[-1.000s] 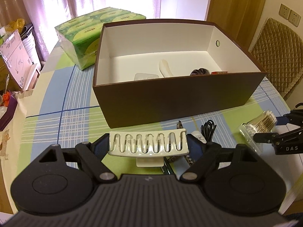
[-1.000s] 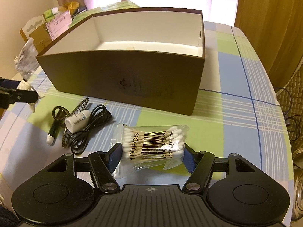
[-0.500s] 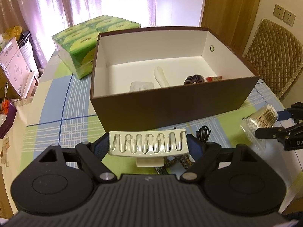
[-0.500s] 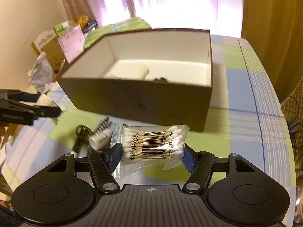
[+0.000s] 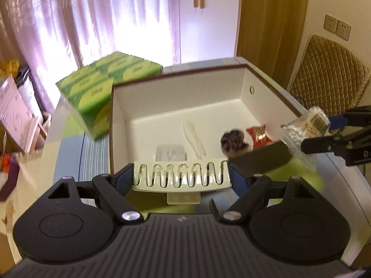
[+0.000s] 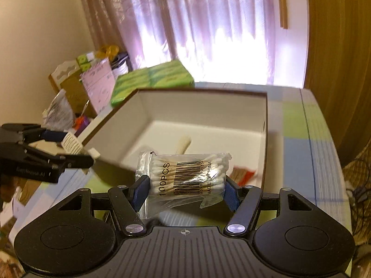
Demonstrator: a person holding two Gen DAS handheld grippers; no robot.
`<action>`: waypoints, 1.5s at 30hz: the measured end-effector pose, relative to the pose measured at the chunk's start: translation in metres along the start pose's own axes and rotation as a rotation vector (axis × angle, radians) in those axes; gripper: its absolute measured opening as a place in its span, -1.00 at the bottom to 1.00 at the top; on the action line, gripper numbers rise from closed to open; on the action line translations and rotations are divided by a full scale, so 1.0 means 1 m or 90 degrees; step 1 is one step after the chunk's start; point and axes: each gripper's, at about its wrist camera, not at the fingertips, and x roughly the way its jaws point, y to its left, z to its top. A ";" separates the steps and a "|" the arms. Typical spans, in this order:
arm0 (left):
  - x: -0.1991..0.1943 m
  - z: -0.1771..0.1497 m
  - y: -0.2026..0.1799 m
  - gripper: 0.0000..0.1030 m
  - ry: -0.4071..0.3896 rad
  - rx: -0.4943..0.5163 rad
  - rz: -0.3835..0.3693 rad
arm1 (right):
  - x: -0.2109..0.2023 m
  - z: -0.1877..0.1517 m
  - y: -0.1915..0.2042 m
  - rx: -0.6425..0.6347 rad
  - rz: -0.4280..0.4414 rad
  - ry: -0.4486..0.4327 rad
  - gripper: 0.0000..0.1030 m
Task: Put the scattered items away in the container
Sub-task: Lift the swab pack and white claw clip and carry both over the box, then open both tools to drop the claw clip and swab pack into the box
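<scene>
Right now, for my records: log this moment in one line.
left gripper: holds hair clip | right gripper: holds cotton swabs | box: open

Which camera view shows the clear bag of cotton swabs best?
The right wrist view: the clear bag of cotton swabs fills the centre, label readable, clamped in the right gripper. The left wrist view shows it end-on, blurred, at the edge.

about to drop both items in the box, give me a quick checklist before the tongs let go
1. Left tongs gripping the cream hair clip: ok.
2. Right tongs gripping the cotton swab bag: ok.
3. Brown box open on top: ok.
4. Free floor space inside beside the scrunchie and red packet: ok.
5. Clip past the box's near wall: cannot tell.
6. Swab bag fully over the opening: cannot tell.
</scene>
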 end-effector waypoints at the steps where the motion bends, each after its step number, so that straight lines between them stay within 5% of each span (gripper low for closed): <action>1: 0.005 0.007 0.001 0.58 -0.001 0.000 -0.001 | 0.005 0.006 -0.003 0.004 -0.002 -0.004 0.33; 12: 0.081 0.074 0.022 0.58 0.034 -0.010 -0.011 | 0.084 0.063 -0.023 0.004 -0.049 0.026 0.33; 23: 0.170 0.095 0.033 0.58 0.128 0.007 0.010 | 0.153 0.073 -0.051 0.024 -0.101 0.105 0.33; 33: 0.222 0.094 0.032 0.59 0.176 0.035 0.026 | 0.169 0.080 -0.064 0.003 -0.110 0.111 0.33; 45: 0.226 0.094 0.036 0.71 0.177 0.022 0.031 | 0.174 0.083 -0.062 -0.018 -0.108 0.102 0.33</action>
